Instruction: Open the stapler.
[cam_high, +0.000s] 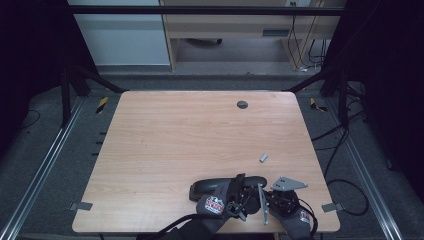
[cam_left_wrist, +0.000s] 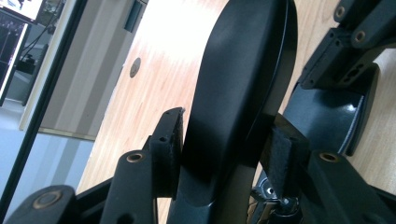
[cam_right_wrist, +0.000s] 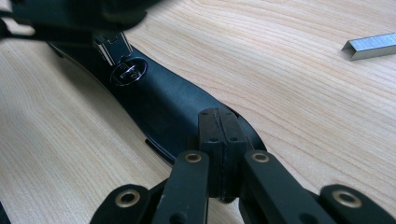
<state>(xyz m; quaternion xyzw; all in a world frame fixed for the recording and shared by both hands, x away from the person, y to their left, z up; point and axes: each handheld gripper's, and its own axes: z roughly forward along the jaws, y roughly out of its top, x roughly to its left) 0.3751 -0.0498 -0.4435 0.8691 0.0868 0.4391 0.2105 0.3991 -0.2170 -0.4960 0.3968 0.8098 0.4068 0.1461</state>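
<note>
High view: stapler (cam_high: 220, 186) lies crosswise, left claw (cam_high: 240, 192) clamping its top; right claw (cam_right_wrist: 223, 140), closed, presses the base; staples (cam_high: 263, 158) beyond.

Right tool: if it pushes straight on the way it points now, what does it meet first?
Probably the black stapler base: the right tool, jaws shut, sits right over its near end and points along it. Beyond that is the stapler's hinge end, where the left tool clamps the stapler top. Depth is uncertain.

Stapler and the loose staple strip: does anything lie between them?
Nothing: bare table separates the stapler from the staple strip, as the high view and right gripper view show.
</note>
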